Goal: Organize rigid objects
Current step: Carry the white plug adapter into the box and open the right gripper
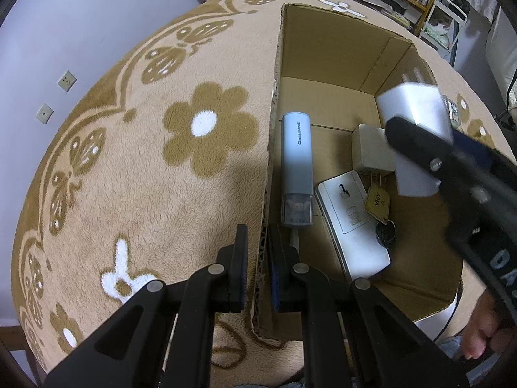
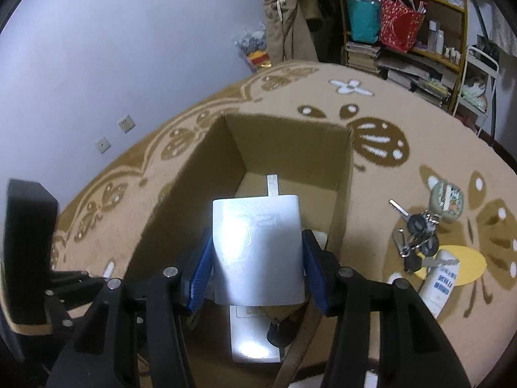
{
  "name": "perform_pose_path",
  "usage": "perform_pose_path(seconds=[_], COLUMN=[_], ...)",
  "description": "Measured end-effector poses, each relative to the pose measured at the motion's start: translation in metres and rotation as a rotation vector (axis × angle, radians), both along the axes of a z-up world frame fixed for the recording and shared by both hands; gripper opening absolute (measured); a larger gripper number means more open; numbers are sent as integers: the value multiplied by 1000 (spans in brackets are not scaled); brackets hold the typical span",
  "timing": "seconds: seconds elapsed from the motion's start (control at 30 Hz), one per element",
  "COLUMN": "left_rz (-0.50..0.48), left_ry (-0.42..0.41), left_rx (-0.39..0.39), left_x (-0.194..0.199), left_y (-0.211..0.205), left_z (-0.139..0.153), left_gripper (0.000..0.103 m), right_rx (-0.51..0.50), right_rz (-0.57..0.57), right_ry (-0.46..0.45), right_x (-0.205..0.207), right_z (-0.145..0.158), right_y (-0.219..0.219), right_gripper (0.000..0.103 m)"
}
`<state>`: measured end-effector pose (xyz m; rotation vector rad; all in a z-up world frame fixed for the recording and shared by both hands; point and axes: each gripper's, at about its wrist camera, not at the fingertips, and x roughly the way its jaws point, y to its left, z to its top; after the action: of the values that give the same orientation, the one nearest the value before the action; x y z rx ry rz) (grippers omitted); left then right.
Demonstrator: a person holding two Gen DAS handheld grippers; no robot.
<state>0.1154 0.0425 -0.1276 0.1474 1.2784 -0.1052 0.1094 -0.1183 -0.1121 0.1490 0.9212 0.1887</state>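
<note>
The left gripper is clamped narrow on the near wall of the cardboard box, one finger on each side of the edge. The right gripper holds a white charger block between its blue pads, above the open box. Inside lie a pale blue tube, a flat white device and a smaller white plug (possibly another charger). A bunch of keys lies on the flowered blanket beside the box.
</note>
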Motion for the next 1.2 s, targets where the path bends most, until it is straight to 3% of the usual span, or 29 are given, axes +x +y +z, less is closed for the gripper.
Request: perform_pose_path(seconds=[0.57, 0.87, 0.9, 0.97, 1.2], left_rz=[-3, -6, -4, -5, -4], left_ry=[-1, 5, 5, 3, 3], left_rx=[2, 5, 5, 6, 0], left_x=[-1, -1, -1, -1, -1], left_y=[-1, -1, -1, -1, -1], left_z=[-1, -1, -1, -1, -1], left_gripper=[12, 12, 12, 12, 11], right_rx=[-32, -15, -19, -50, -136], right_rz=[3, -15, -22, -44, -108], right_ry=[14, -41, -44, -48, -96], right_x=[0, -5, -6, -9, -17], right_z=[-7, 14, 17, 22, 39], right_y=[6, 1, -1, -3, -17], right_gripper=[56, 57, 60, 78, 96])
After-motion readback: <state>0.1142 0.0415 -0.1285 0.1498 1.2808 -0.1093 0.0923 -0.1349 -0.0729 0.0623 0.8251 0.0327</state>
